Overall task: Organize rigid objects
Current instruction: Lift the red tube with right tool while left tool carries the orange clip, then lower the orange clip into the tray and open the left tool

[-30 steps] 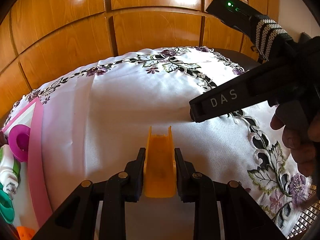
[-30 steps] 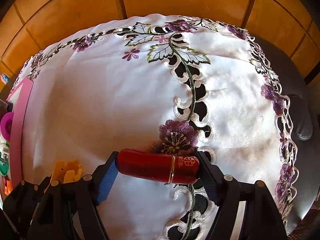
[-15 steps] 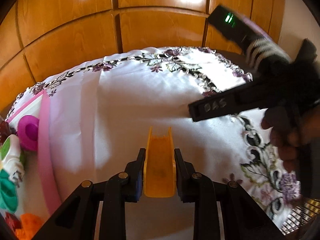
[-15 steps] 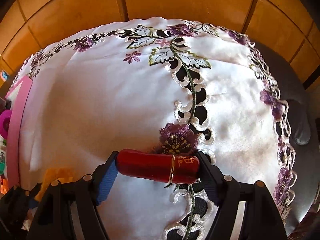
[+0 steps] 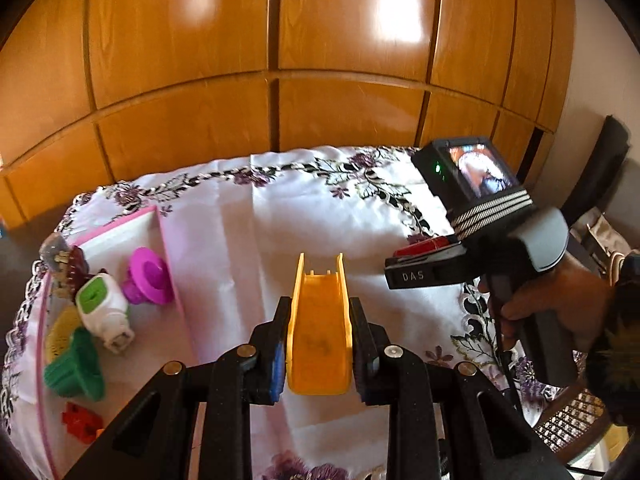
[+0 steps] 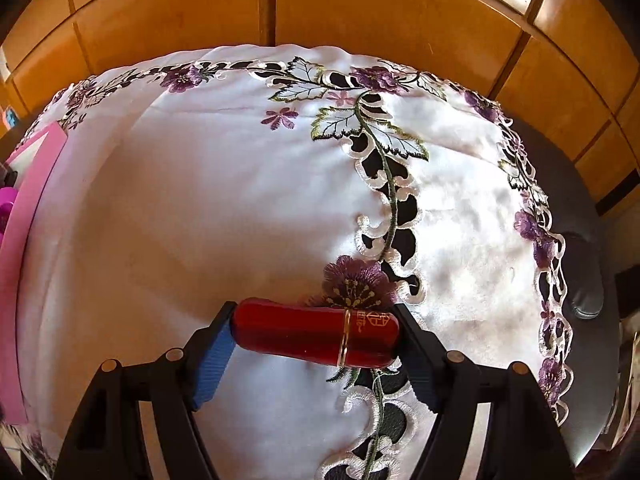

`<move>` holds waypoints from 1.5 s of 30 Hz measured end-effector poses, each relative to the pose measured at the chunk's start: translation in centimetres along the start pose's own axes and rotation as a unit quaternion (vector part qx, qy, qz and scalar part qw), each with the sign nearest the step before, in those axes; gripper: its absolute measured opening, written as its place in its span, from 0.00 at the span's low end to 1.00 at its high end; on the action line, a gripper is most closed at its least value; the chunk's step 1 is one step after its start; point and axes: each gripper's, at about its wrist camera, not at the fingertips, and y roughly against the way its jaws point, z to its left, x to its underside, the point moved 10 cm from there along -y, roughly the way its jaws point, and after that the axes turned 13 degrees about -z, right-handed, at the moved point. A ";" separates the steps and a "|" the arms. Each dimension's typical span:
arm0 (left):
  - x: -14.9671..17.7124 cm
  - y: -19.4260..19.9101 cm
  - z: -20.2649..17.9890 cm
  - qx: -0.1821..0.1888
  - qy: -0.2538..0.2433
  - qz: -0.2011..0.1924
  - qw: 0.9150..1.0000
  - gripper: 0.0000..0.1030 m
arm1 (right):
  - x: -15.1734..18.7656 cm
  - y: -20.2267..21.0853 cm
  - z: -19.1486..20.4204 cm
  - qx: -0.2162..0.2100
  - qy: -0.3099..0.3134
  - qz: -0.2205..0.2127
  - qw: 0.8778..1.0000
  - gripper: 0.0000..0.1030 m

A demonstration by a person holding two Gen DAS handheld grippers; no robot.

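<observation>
1. At the left edge of my left wrist view lies the pink-rimmed tray, already carrying a magenta spool, a white and green piece, a green ridged piece, a yellow mesh piece and a small red-orange block. I judge this to be where my loads belong.
2. In the lower middle of that view, my left gripper is clenched on the yellow plastic channel, pads on its two long walls, open end pointing away from me. It hangs above the embroidered cloth on the worktop, right of the tray rim.
3. To place it well, I should swing left until the channel is fully past the pink rim, lower it into bare tray floor near the rim, clear of the spool, and let go only once it rests flat.
4. At the right of the same view, a hand holds my right gripper, with something red showing at its tip.
5. In the right wrist view, lower middle, my right gripper grasps the red lipstick tube end to end, lying crosswise over a purple flower in the cloth.
6. That lengthwise hold looks liable to slip, I judge, so I should keep the tube level and wait until the left side is clear of the tray before carrying it over.
</observation>
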 end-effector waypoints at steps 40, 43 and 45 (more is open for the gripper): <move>2.6 8.1 16.8 -0.135 0.114 -0.011 0.984 0.26 | -0.2 0.7 0.3 0.021 0.053 -0.024 0.998 0.74; 3.2 9.0 19.7 -0.149 0.155 -0.009 0.976 0.26 | -0.3 0.8 0.3 0.022 0.056 -0.024 0.998 0.74; 3.7 9.5 21.3 -0.158 0.177 -0.007 0.971 0.26 | -0.3 0.8 0.3 0.023 0.060 -0.025 0.998 0.74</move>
